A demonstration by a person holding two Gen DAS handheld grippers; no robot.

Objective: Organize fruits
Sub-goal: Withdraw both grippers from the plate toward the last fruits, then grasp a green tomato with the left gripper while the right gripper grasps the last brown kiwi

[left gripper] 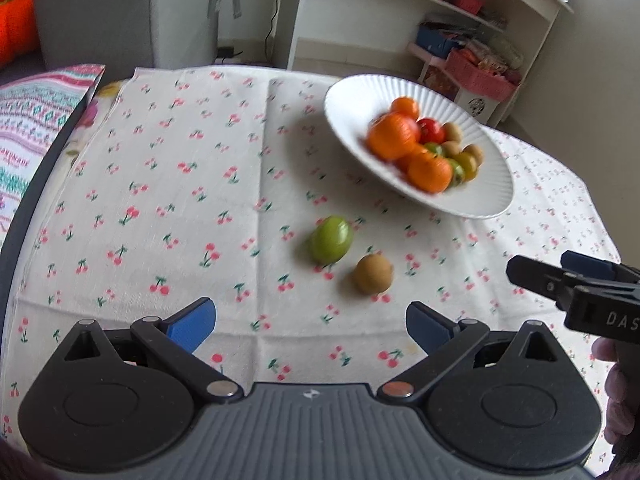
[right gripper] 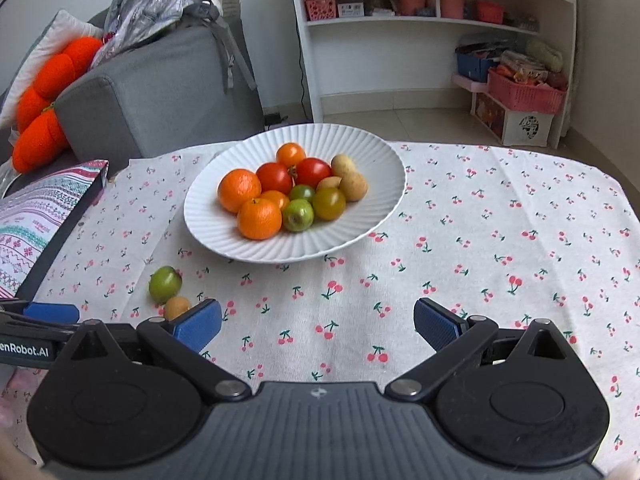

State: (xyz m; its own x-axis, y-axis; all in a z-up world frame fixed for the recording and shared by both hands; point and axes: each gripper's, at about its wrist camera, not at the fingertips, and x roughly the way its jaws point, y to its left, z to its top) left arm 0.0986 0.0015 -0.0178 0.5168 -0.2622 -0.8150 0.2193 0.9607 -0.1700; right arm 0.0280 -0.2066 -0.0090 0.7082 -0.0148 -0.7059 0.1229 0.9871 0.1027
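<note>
We were mid pick-up. Green fruit (left gripper: 331, 239) and brown fruit (left gripper: 373, 274) lay off plate (left gripper: 492, 204). Left gripper (left gripper: 311, 324), right gripper (right gripper: 318, 322) spread wide, empty. Next, we guessed: reach down, pinch green fruit softly.

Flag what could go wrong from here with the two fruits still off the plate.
1. The green fruit and the small brown fruit lie close together; the open left gripper closing on one may knock the other rolling.
2. The white plate is already heaped, so an added fruit could roll off.
</note>
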